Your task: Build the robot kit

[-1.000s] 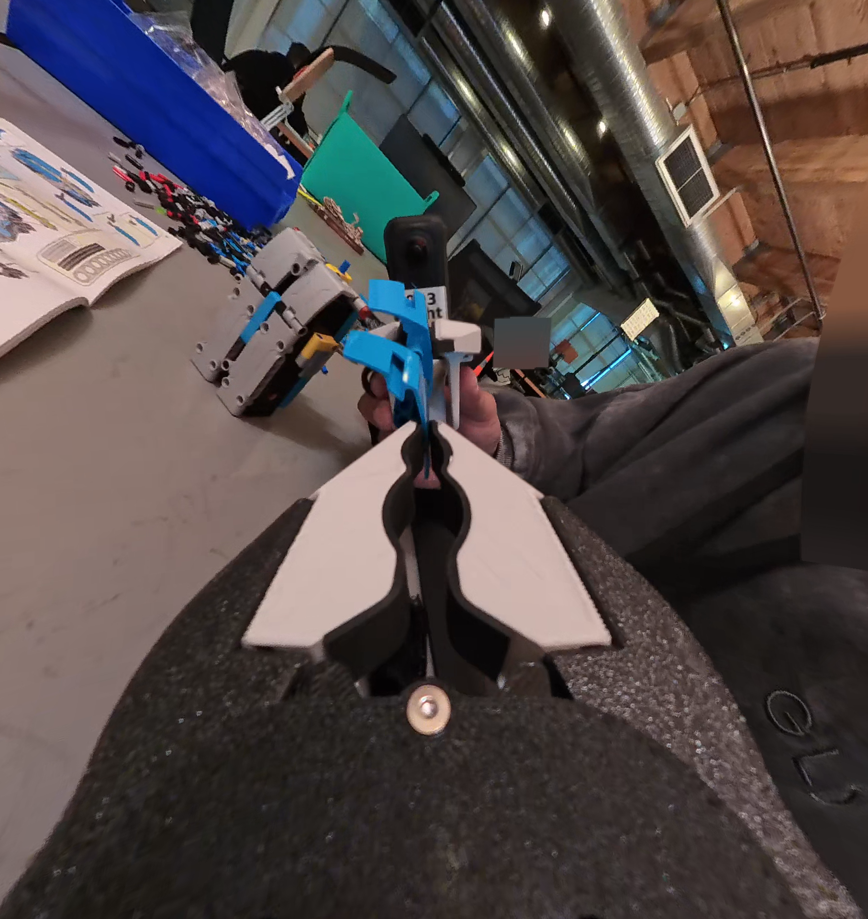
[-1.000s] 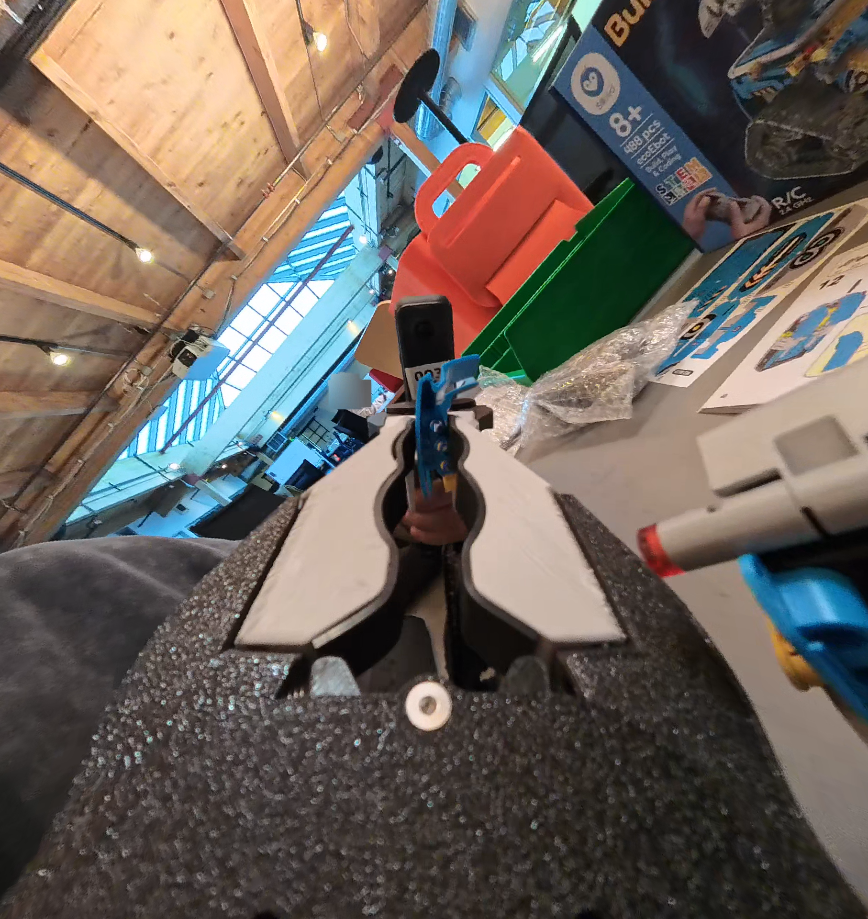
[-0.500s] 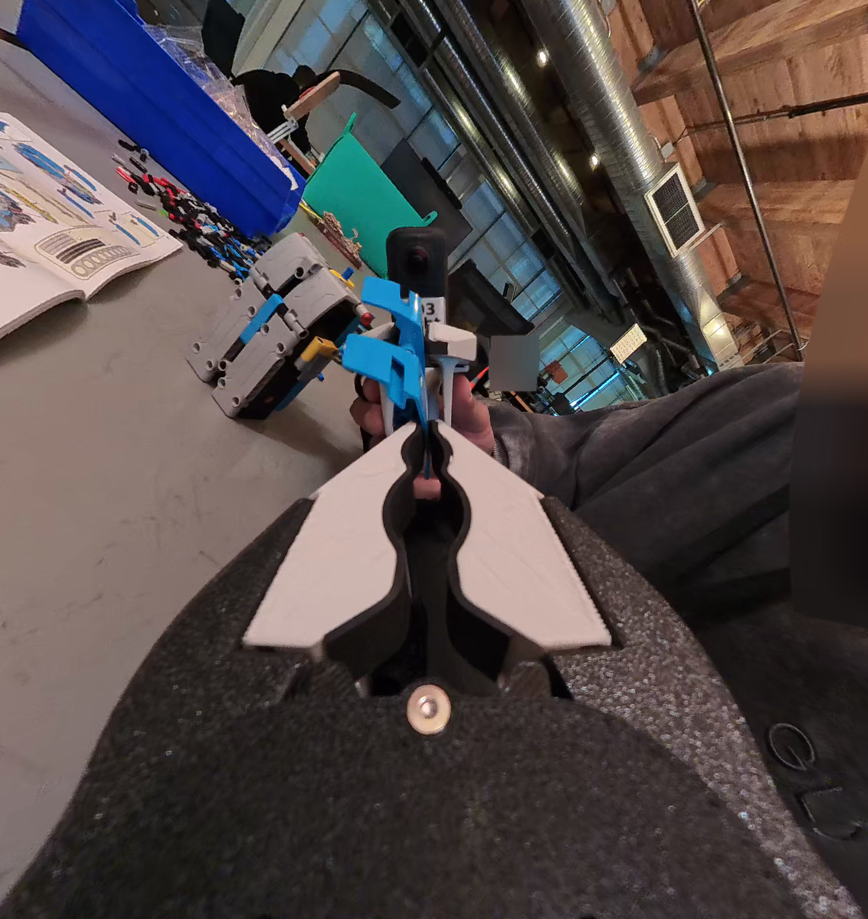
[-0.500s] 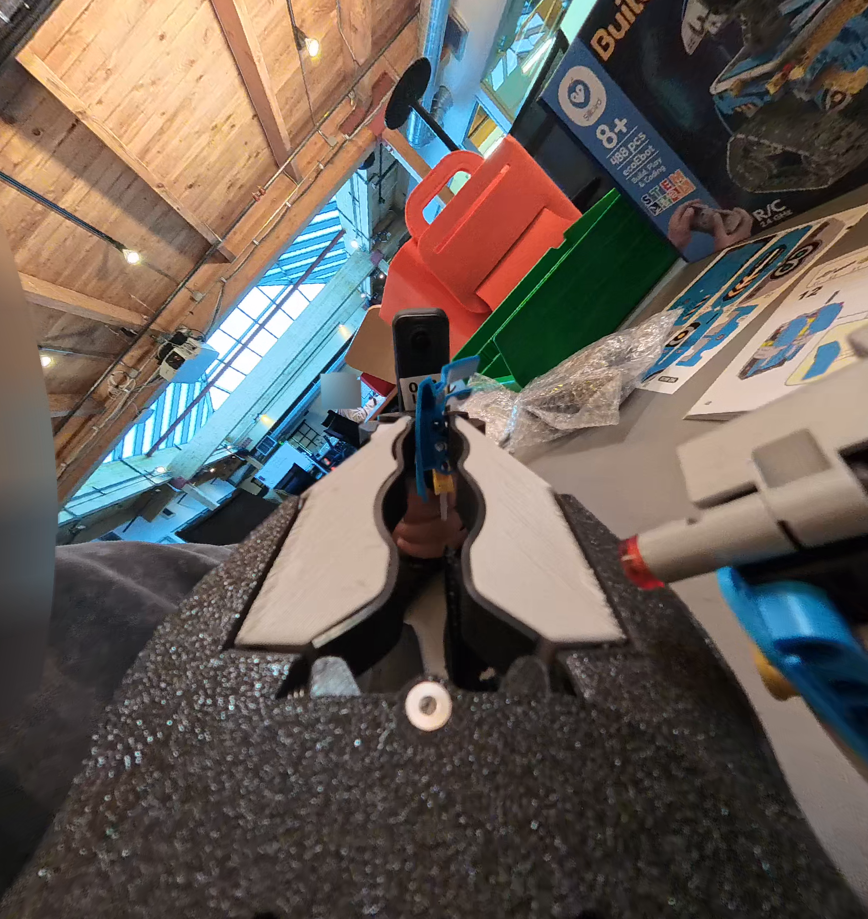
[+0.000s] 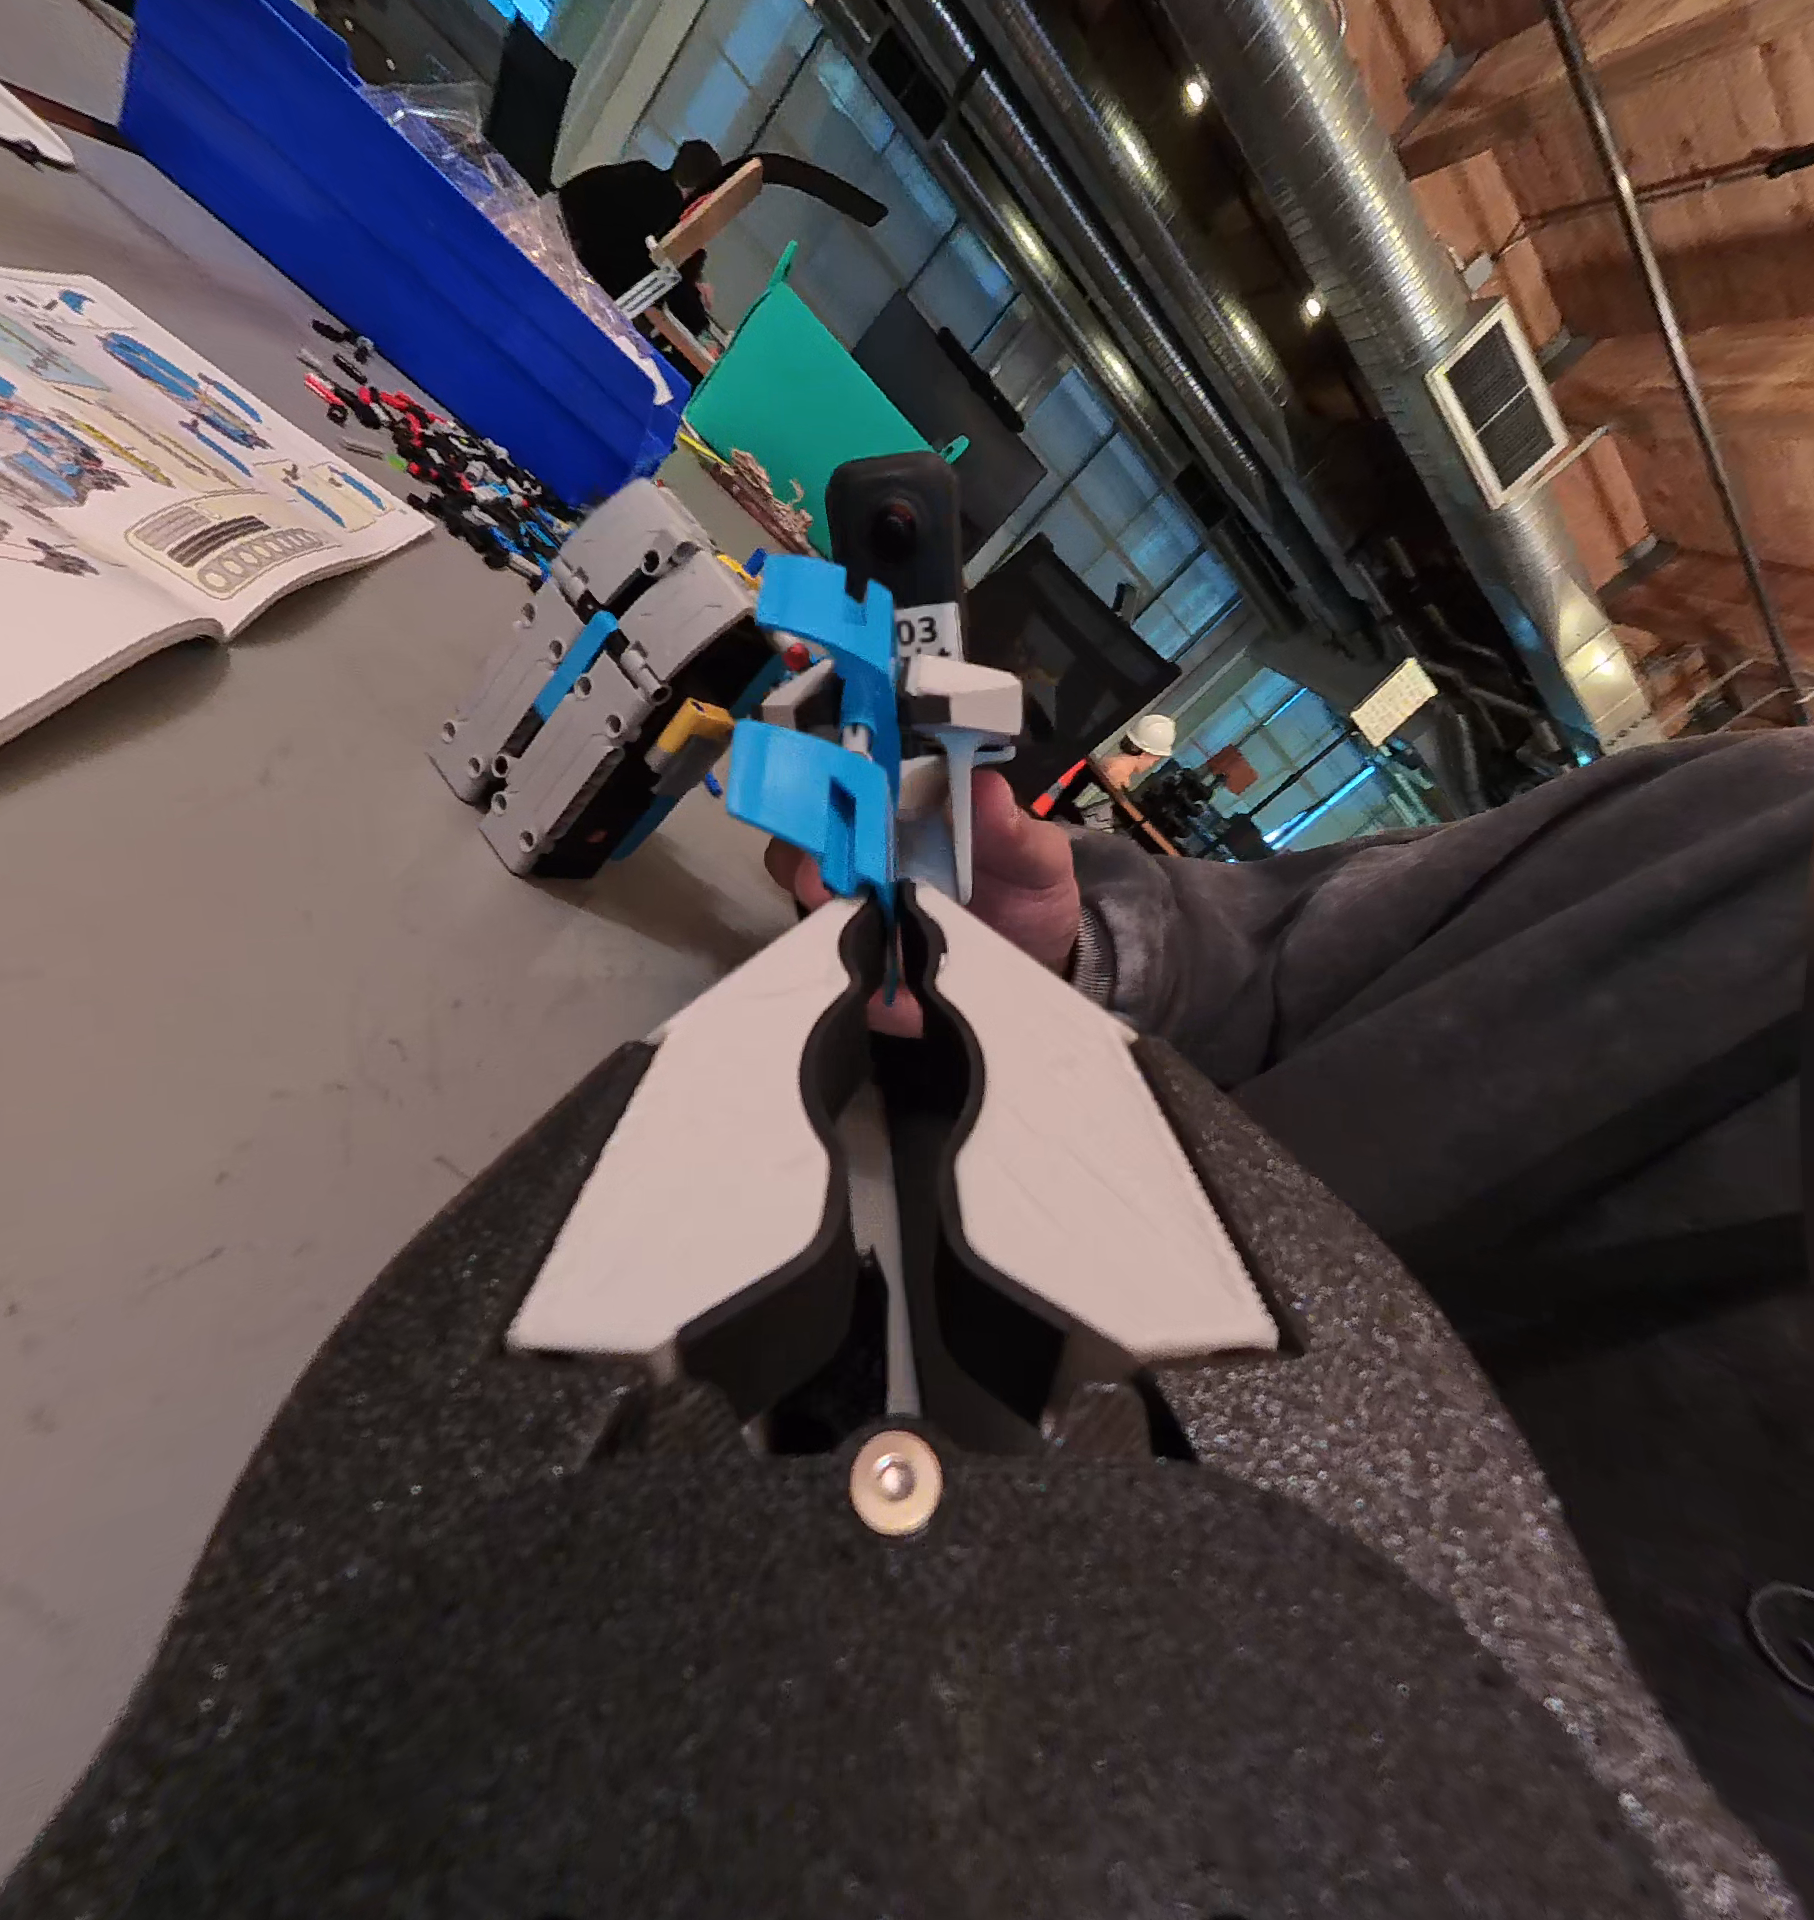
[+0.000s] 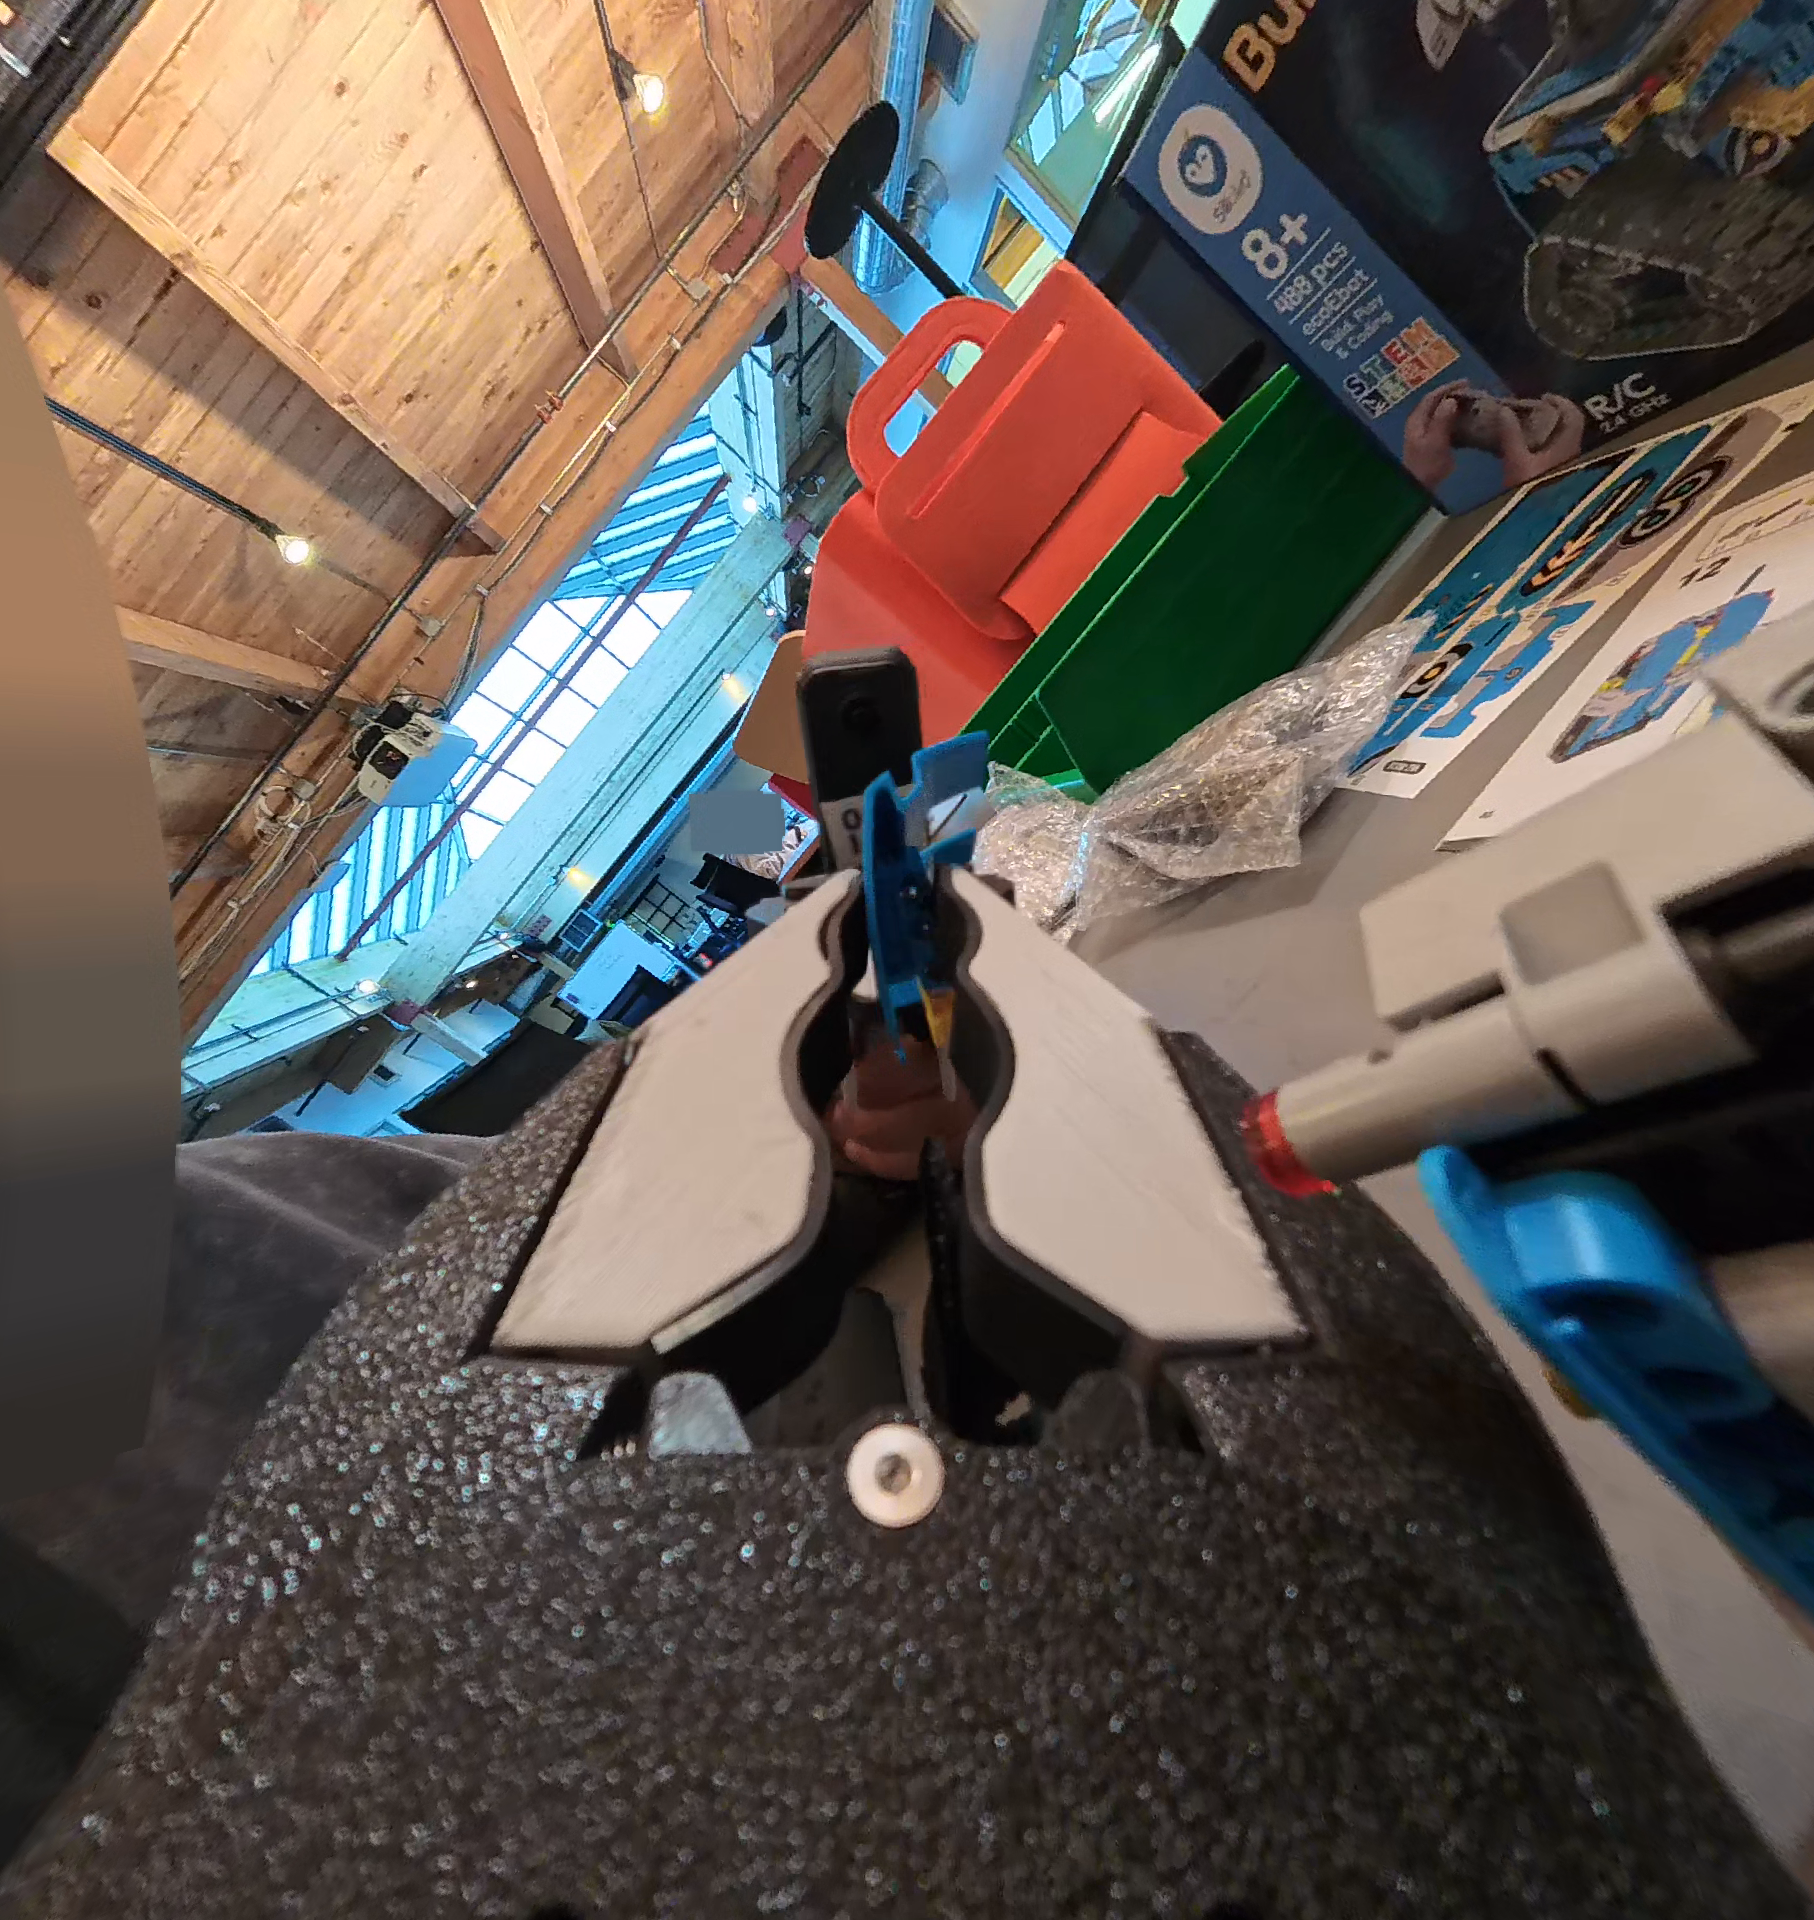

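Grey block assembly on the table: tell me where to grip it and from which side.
Probably take the grey block assembly across its long flat outer sides, mid-length, coming from above: it lies flat on the table, and pins crowd the end nearest the tools. Left tool and right tool are both shut on the blue part; free one first.

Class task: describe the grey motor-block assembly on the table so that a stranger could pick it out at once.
Start at the long blue bin at the grey table's far edge. Before its near end lies the grey motor-block assembly: boxy grey housings joined by blue beams, far bulkier than the loose small pins scattered beside it.
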`<action>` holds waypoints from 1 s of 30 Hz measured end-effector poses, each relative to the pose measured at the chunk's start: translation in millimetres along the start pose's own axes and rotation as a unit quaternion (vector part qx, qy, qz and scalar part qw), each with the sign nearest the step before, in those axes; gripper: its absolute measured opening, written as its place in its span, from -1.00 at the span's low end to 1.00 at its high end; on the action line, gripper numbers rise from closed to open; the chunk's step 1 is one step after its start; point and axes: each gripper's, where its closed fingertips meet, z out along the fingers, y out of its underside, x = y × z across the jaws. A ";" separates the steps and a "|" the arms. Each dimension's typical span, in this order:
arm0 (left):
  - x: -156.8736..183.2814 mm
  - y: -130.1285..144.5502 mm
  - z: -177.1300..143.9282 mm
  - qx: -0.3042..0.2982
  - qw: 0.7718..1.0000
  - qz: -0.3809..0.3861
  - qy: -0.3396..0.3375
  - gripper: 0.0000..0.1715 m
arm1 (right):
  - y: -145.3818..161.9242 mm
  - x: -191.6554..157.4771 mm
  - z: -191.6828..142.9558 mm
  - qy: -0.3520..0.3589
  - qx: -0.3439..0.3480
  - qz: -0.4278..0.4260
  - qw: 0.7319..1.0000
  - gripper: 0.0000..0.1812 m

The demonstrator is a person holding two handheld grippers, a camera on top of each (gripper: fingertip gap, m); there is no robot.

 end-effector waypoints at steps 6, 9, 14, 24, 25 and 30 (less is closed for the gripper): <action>-1.7 0.4 0.9 0.000 1.000 0.010 -0.004 -1.00 | 0.2 3.0 -0.8 0.002 -0.002 0.009 1.000 -0.87; -1.4 -0.4 1.4 0.002 1.000 0.018 -0.006 -1.00 | -0.9 1.7 -1.3 -0.009 0.001 0.023 1.000 -0.88; 0.7 -0.9 2.4 0.004 0.999 0.049 -0.021 -1.00 | -1.9 1.0 -1.8 -0.013 0.002 0.026 1.000 -0.87; 10.5 -1.6 0.3 0.020 0.997 -0.047 0.058 -1.00 | 0.6 -8.7 -1.8 -0.002 -0.022 -0.056 0.998 -0.88; 11.7 -1.5 0.1 0.021 0.997 -0.049 0.062 -1.00 | 1.1 -9.3 -1.8 -0.003 -0.023 -0.059 0.998 -0.88; 5.1 2.8 -0.4 0.014 0.997 -0.059 0.052 -1.00 | 6.6 -1.5 -3.1 0.012 -0.043 -0.037 0.998 -0.88</action>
